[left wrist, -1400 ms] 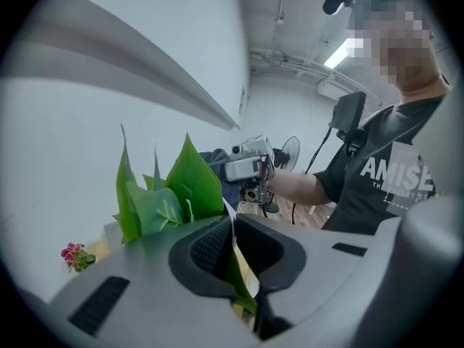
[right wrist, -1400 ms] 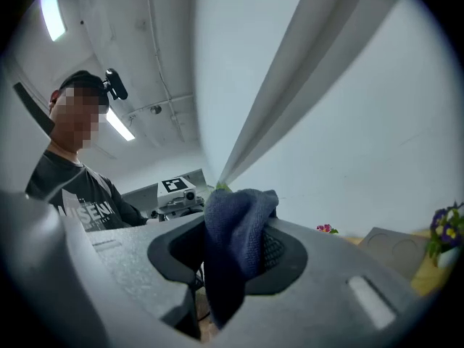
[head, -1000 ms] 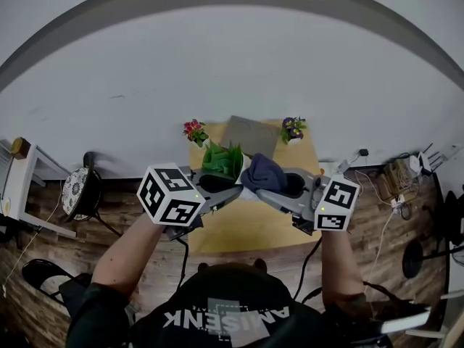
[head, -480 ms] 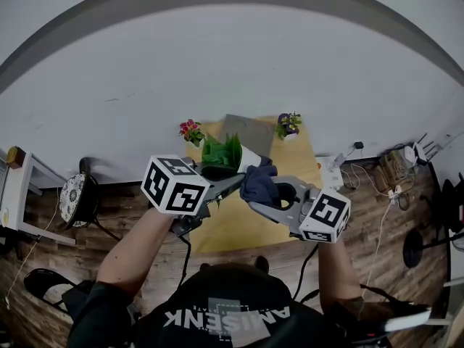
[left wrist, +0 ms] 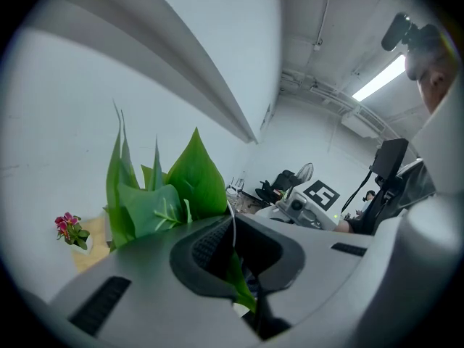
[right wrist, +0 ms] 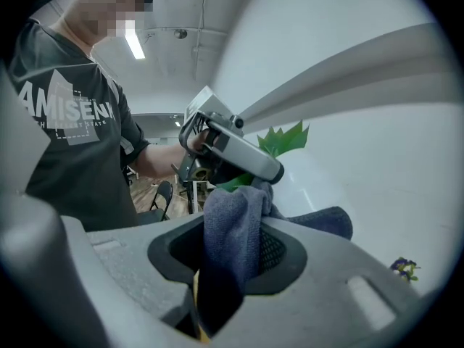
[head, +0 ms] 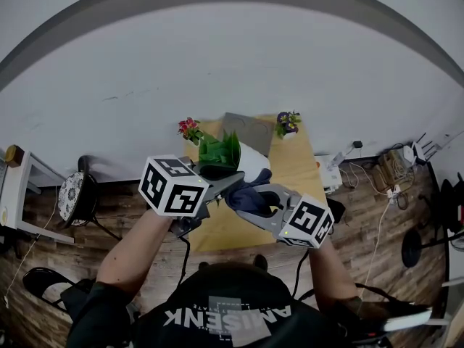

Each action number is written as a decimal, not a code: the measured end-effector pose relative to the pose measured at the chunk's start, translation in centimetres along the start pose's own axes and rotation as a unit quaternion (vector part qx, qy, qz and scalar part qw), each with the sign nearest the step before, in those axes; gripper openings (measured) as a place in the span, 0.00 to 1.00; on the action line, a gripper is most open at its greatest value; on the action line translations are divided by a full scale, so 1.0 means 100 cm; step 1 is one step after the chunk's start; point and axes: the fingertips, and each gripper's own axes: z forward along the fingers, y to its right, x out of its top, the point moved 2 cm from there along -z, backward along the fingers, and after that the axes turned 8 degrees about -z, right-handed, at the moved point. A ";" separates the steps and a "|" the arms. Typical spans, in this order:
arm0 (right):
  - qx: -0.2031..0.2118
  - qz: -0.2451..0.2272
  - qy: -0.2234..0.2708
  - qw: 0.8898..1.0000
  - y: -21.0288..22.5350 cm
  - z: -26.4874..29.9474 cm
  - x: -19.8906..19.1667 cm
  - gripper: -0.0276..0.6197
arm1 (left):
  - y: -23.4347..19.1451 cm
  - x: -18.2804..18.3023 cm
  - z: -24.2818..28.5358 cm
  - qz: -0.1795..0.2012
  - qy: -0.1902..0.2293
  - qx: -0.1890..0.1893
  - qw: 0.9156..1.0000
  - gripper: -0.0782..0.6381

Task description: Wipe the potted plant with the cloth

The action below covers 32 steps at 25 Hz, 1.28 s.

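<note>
Cloth (right wrist: 232, 230) in right jaws, plant (left wrist: 196, 176) seemingly in left

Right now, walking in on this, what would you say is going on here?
A person works with a gripper in each hand. The left gripper is shut on the rim of the potted plant and holds it tilted above the yellow table. The right gripper is clamped on a dark blue cloth, whose free end is right up at the white pot beside the left gripper's tip. Wiping looks about to begin or just under way.
</note>
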 end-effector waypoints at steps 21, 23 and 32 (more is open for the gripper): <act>-0.097 0.094 -0.012 0.991 0.031 -0.050 -0.051 0.24 | -0.007 -0.002 -0.012 -0.007 0.034 0.020 0.999 0.13; -0.113 0.098 -0.006 0.989 0.036 -0.064 -0.051 0.24 | -0.012 -0.006 0.000 0.001 0.022 0.036 0.999 0.13; -0.191 0.138 0.014 0.972 0.066 -0.138 -0.066 0.24 | -0.029 -0.026 0.084 0.072 -0.074 0.081 0.991 0.13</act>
